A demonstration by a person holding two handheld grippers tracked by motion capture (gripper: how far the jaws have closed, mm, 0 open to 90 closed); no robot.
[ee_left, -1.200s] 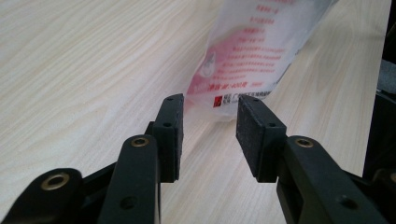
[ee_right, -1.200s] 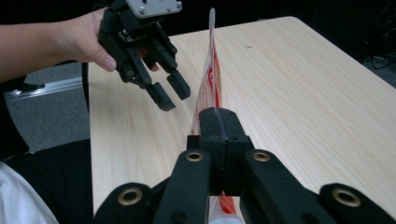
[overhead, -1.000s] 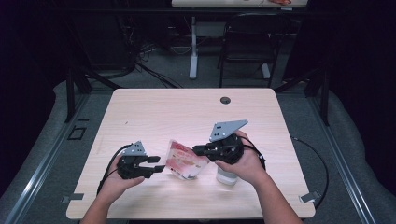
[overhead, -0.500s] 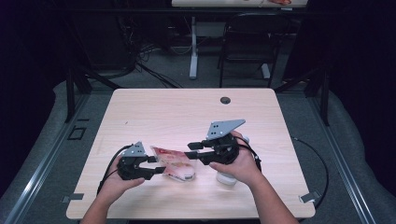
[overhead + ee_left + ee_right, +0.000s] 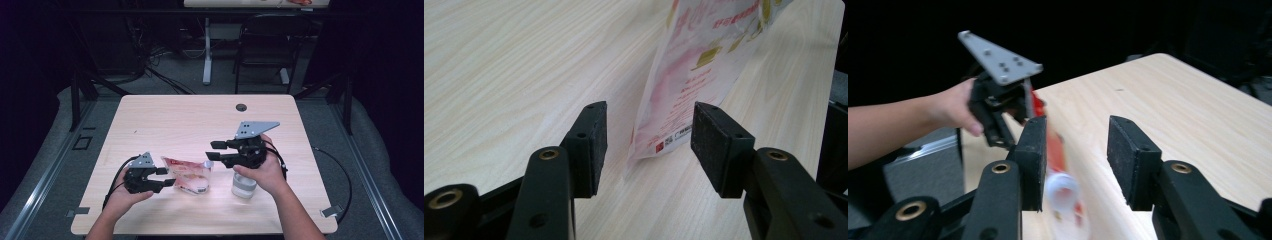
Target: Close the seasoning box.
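A pink and white printed pouch lies flat on the wooden table, its spout end toward the right. My left gripper sits at the pouch's left edge. In the left gripper view its jaws have just been opening; the pouch's corner stands between the pads, apart from both. My right gripper hovers above the spout end, jaws just opened with nothing gripped. In the right gripper view the blurred pouch and its white cap lie below the jaws.
A small pale cylindrical container stands on the table under the right hand. A round cable hole sits near the far edge. The left gripper's grey plate faces the right gripper. Cables trail off both front corners.
The right jaws opened and let go of the pouch, which dropped from a raised tilt to flat on the table. The left jaws widened off the pouch's edge.
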